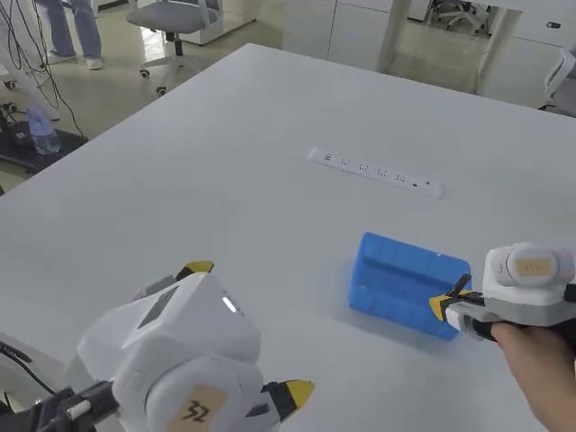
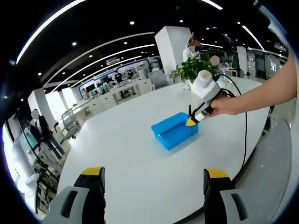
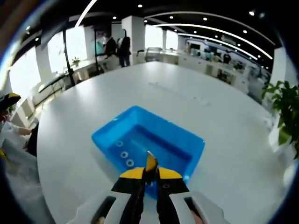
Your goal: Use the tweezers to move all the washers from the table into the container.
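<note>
Three washers [image 3: 124,154] in blue container [image 3: 186,140], right gripper [image 3: 150,175] clamping tweezers [image 3: 151,162]

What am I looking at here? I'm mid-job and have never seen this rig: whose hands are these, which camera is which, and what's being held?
There is no robot: a person holds a two-jaw gripper in each hand. The head view looks down from their headset, and each round picture comes from a camera on one gripper. On the white table lie a blue rectangular plastic container and a white power strip. The left gripper is open and holds nothing. The right gripper is shut on thin metal tweezers over the container's near edge. Three small metal washers lie inside.
</note>
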The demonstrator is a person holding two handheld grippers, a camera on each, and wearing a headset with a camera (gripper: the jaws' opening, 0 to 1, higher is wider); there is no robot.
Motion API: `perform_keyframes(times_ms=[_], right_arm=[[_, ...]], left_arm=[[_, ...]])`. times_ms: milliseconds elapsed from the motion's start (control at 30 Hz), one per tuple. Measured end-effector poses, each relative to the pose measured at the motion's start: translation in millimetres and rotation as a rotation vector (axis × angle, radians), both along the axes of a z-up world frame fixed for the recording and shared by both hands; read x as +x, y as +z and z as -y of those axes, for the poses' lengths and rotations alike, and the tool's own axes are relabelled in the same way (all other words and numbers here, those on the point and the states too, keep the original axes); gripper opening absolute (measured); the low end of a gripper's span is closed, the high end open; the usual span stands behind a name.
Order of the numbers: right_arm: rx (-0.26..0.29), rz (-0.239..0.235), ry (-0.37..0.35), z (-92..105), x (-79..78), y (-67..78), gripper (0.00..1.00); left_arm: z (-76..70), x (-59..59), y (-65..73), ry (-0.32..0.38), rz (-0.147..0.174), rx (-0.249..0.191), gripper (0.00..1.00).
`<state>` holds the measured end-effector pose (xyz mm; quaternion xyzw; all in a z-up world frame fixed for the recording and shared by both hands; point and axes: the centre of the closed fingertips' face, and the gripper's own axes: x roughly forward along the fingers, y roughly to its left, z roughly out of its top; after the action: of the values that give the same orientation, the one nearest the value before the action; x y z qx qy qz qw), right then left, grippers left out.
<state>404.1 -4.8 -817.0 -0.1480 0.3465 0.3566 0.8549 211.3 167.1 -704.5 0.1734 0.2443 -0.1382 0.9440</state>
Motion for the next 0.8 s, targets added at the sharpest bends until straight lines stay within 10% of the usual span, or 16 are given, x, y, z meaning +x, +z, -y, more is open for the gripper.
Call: perform_keyframes(times_ms=[433,800], right_arm=[[0.031,-0.022,-0.022,1.1,3.6,0.1,0.05],[0.143,0.106,0.002,-4.5,-18.0,62.5,0.05]], left_arm=[[24.7,15.3,40.9,-0.082,0.097,-0.107,0.64],[58.4,41.2,51.0,-0.217,0.062,-0.158,0.41]])
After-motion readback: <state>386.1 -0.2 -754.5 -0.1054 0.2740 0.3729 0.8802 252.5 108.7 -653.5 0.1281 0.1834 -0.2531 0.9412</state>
